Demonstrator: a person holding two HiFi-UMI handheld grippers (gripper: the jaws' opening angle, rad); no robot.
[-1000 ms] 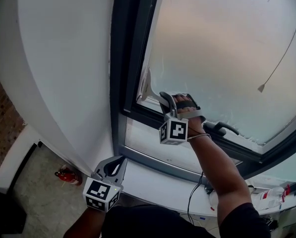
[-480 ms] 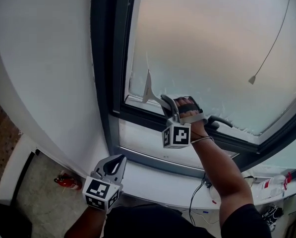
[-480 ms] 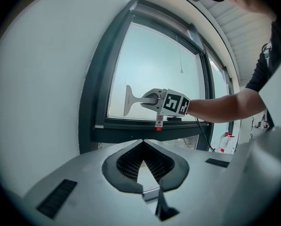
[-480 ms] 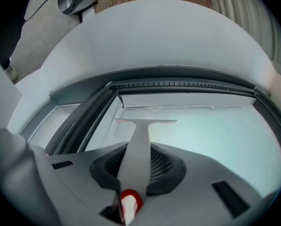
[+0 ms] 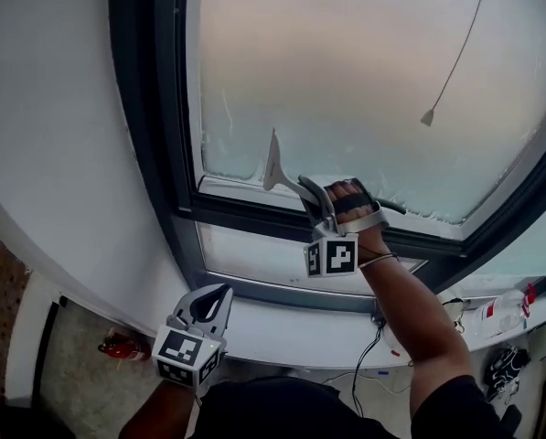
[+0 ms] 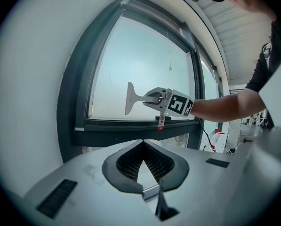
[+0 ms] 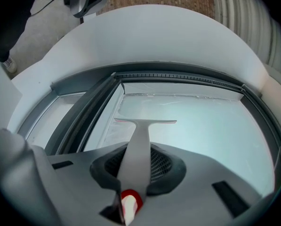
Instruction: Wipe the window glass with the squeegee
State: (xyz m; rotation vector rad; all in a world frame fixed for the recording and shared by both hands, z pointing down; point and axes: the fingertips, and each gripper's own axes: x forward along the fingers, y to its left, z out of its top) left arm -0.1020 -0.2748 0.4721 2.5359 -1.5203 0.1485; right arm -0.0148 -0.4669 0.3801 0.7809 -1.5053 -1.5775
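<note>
Right arm [image 5: 410, 309] is stretched forward and up toward the lower left part of the frosted window glass [image 5: 346, 71]. Right gripper [image 5: 311, 195] is clamped on the handle of the pale grey T-shaped plastic squeegee [image 5: 273, 163]. In the head view its blade stands upright at the pane, just above the dark bottom window frame [image 5: 245, 216]. Left gripper [image 5: 208, 307] is held low near the body, below the white sill [image 5: 282, 332]. Its jaws are together with nothing between them, pointing toward the window.

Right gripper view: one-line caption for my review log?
Right gripper, tongs shut on the squeegee handle, blade aimed at the window glass.
</note>
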